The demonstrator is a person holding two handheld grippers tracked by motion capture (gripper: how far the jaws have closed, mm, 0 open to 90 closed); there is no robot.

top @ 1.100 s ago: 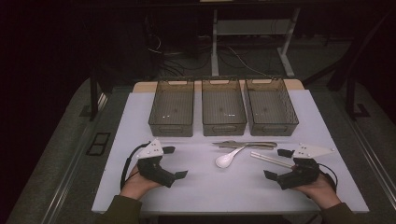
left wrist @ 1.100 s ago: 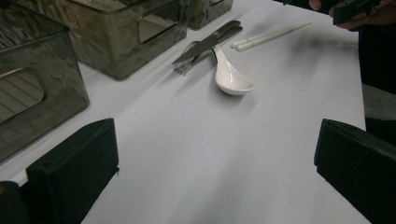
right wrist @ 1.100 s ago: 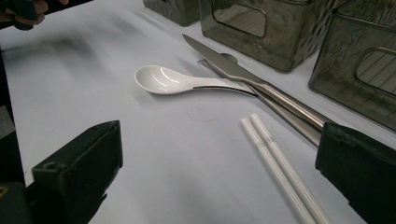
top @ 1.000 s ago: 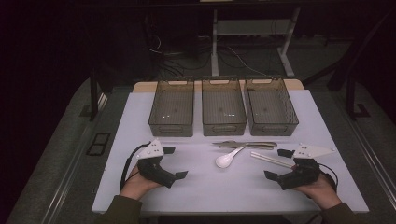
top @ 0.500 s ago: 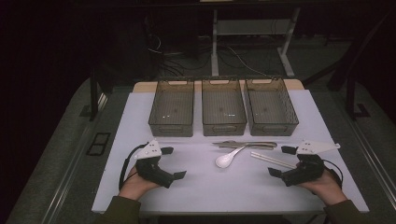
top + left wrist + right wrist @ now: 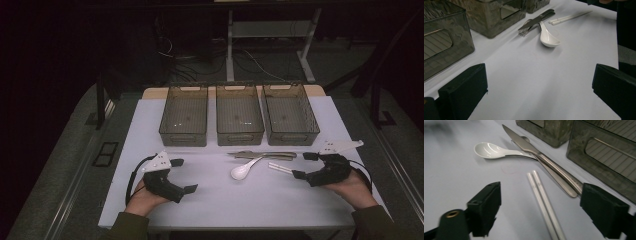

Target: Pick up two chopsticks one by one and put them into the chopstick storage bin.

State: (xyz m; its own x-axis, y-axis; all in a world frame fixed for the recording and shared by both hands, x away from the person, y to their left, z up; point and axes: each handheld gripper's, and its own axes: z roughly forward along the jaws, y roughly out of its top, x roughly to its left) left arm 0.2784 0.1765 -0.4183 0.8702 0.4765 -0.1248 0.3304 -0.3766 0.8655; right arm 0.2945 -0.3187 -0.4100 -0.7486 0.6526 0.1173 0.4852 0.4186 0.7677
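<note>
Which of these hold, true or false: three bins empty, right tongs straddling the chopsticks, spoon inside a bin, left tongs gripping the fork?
1. All three bins are empty. True.
2. The white chopsticks lie between the open jaws of the right tongs. True; the pads do not touch them.
3. The white spoon sits in the middle bin. False: it lies on the table in front of the bins.
4. The left tongs grip the fork. False: they are open over bare table, the fork lies farther off.
</note>
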